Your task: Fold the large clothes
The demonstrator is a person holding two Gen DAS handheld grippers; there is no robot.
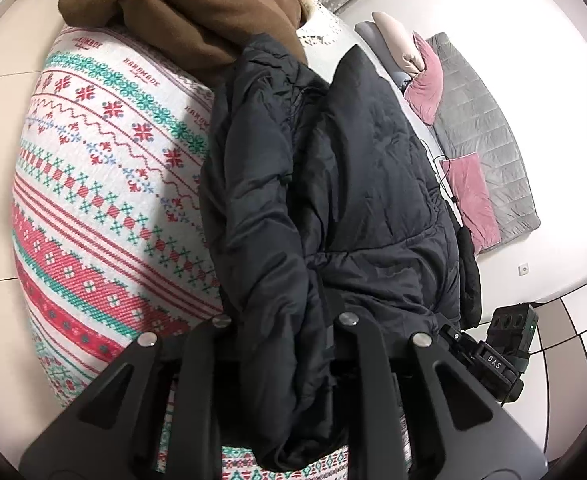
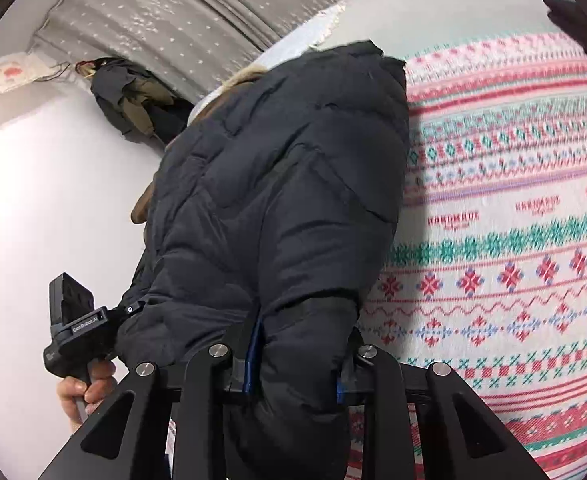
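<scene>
A dark padded jacket (image 1: 333, 184) lay bunched on a bed covered with a red, green and white knit-pattern blanket (image 1: 105, 184), its upper end against a brown fleece garment (image 1: 189, 12). The left gripper (image 1: 281, 328) had its jaws clamped on a thick fold of the jacket at the near edge. The right gripper (image 2: 293, 356) was likewise closed on a padded fold, blue pads (image 2: 253, 356) pressing the fabric from either side. In the right wrist view, a hand (image 2: 81, 392) held the other gripper's handle at lower left. Across the room, pink cushions (image 1: 469, 196) sat on a grey quilted mat (image 1: 489, 136), possibly a floor mattress.
</scene>
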